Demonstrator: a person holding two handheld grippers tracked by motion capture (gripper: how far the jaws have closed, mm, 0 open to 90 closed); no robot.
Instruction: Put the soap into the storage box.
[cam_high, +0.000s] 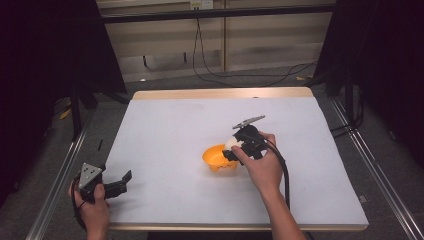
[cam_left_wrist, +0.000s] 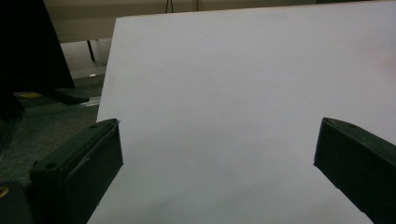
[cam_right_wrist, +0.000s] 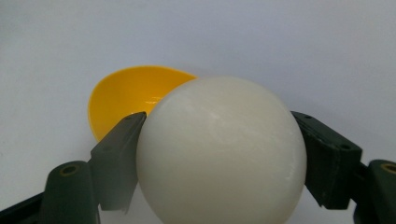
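A white ball (cam_right_wrist: 222, 149) sits clamped between the two black jaws of my right gripper (cam_right_wrist: 219, 154). Just beyond it lies an orange bowl (cam_right_wrist: 126, 95), tilted so its hollow shows. From above, the right gripper (cam_high: 235, 147) hovers at the bowl's (cam_high: 216, 157) right rim with the ball (cam_high: 230, 143) at its tip, near the middle of the white table (cam_high: 175, 130). My left gripper (cam_high: 122, 181) rests at the table's front left corner, jaws spread wide with only bare tabletop (cam_left_wrist: 224, 93) between them.
Metal rails (cam_high: 60, 170) run along both sides of the table. Black cables (cam_high: 240, 75) trail over the floor behind the far wooden edge (cam_high: 220, 93). Dark stands and curtains close in at both back corners.
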